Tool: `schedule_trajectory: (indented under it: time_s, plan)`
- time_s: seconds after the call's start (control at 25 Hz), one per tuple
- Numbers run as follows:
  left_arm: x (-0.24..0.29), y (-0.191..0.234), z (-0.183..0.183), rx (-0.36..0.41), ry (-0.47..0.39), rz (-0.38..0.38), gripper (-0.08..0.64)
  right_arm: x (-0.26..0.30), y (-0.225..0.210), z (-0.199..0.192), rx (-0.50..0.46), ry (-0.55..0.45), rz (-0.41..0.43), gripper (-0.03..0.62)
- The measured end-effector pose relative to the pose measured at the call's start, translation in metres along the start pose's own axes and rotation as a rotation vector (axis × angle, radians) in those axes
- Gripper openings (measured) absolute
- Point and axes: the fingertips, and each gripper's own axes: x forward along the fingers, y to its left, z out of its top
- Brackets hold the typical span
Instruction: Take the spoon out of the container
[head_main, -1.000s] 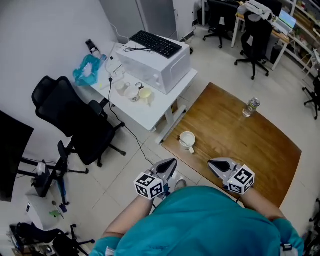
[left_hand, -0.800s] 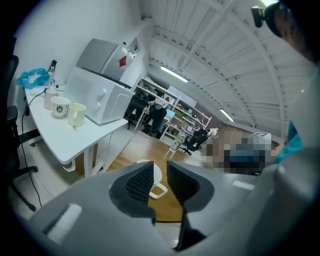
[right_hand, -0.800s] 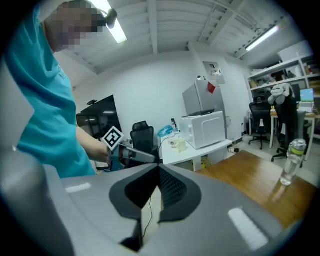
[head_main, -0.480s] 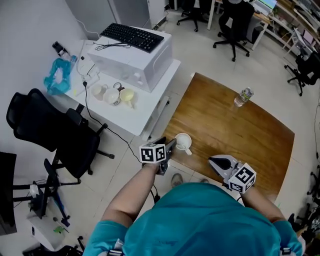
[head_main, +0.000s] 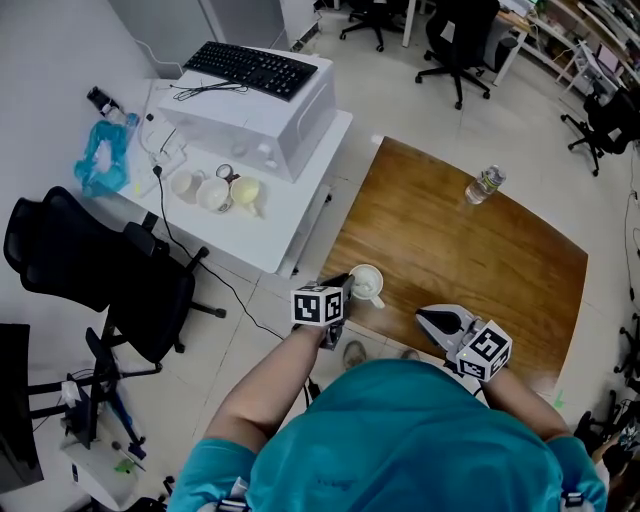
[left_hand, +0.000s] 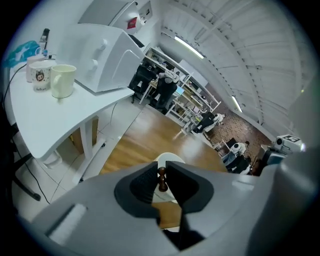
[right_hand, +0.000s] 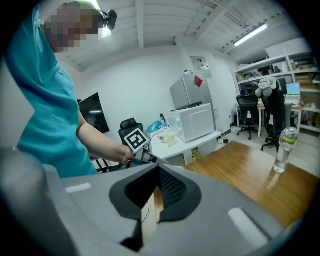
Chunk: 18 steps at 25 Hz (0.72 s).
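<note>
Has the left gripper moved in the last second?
Yes. The left gripper has moved toward the wooden table, right up to the white cup at its corner; its jaws have just been closing on the spoon handle between them.

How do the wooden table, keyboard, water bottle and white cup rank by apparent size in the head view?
1. wooden table
2. keyboard
3. white cup and water bottle: they look about alike, so no ranking between them.
</note>
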Motion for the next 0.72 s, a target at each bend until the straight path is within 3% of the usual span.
schedule_trajectory:
  time_s: [0.2,0.36,0.56,0.72]
  plan:
    - [-0.015,-0.011,0.007,-0.025,-0.017,-0.003,0.051,-0.001,0.005,0.006,-0.008,0.005,0.003,0.002]
    - [-0.048,-0.024,0.029,-0.035,-0.091,-0.039,0.051,-0.004,0.008,0.013,-0.013,-0.001,-0.002,0.002]
    - [-0.104,-0.062,0.057,-0.055,-0.205,-0.161,0.049,-0.015,0.015,0.025,-0.021,-0.026,-0.011,0.002]
    - [-0.139,-0.103,0.045,-0.06,-0.251,-0.256,0.049,-0.036,0.034,0.031,-0.045,-0.056,-0.014,0.002]
